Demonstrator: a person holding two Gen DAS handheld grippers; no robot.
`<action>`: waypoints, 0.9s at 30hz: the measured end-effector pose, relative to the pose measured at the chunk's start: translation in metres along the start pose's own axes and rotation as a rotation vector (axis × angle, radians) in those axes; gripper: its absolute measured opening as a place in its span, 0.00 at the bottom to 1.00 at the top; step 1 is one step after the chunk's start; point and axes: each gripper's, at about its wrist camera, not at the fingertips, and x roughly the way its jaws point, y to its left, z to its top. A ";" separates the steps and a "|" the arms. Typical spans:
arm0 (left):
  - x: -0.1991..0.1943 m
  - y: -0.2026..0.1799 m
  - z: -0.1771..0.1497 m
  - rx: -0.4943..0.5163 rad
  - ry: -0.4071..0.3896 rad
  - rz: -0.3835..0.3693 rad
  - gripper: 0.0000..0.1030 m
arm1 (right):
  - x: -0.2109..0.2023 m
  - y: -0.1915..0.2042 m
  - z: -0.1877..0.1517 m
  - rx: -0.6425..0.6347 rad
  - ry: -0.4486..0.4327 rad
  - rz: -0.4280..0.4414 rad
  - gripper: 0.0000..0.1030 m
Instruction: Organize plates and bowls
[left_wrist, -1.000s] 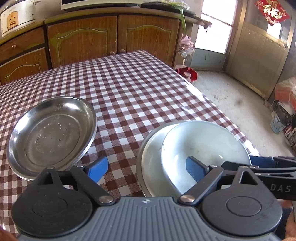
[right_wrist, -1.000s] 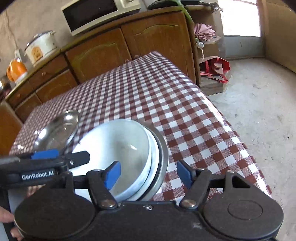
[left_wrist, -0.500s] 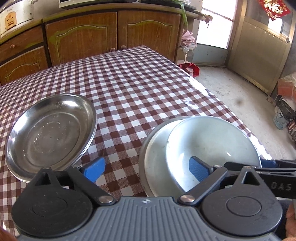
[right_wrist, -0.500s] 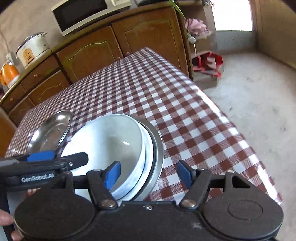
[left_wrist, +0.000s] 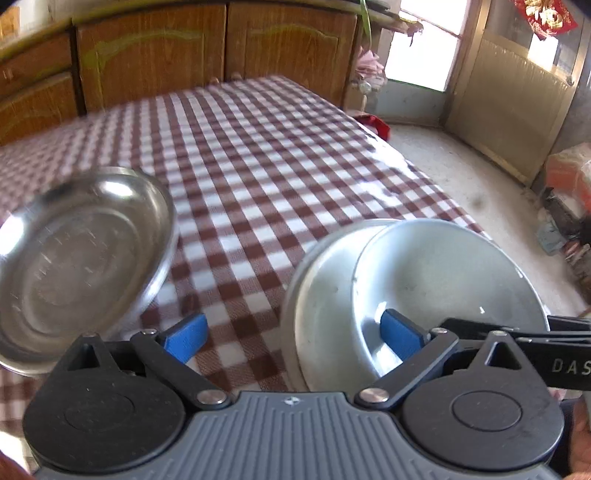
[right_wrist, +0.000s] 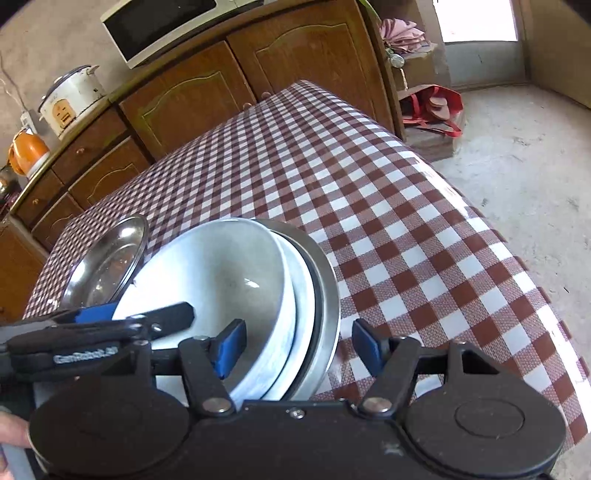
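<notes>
While your two claws hang low over the near end of the checked table (right_wrist: 369, 192), most of its cloth ahead of you lies bare, right up to the brown cupboards (right_wrist: 207, 92) at the far edge. To your right the table's long edge drops to a concrete floor (right_wrist: 524, 155), and the stack sits close to that edge and to the near corner.

That stack is a white bowl (right_wrist: 221, 273) nested in a steel plate (right_wrist: 328, 295); the bowl is shifted off centre in the plate, leaving a crescent of plate showing on one side. A second steel dish (left_wrist: 81, 258) rests apart on the left, with a strip of bare cloth between it and the stack.

Your left claw (left_wrist: 291, 336) is spread as wide as it goes and its jaws are opening a touch more. It grips nothing: one blue pad is over the cloth beside the dish, the other over the bowl's inside wall, so the stack's left rim falls between them.

Your right claw (right_wrist: 299, 347) straddles the stack's right rim, one pad (right_wrist: 231, 347) inside the bowl and the other outside over the cloth. Its jaws are closing, yet neither pad presses on the rim.
</notes>
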 end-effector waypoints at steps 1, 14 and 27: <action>0.003 0.004 0.000 -0.027 0.012 -0.031 1.00 | 0.001 0.000 0.000 0.001 -0.002 0.005 0.71; 0.000 -0.008 -0.002 -0.027 -0.015 -0.131 0.61 | -0.002 0.000 -0.004 0.029 -0.042 0.033 0.54; -0.026 -0.008 0.002 -0.020 -0.041 -0.095 0.61 | -0.017 0.010 -0.008 0.041 -0.071 0.035 0.55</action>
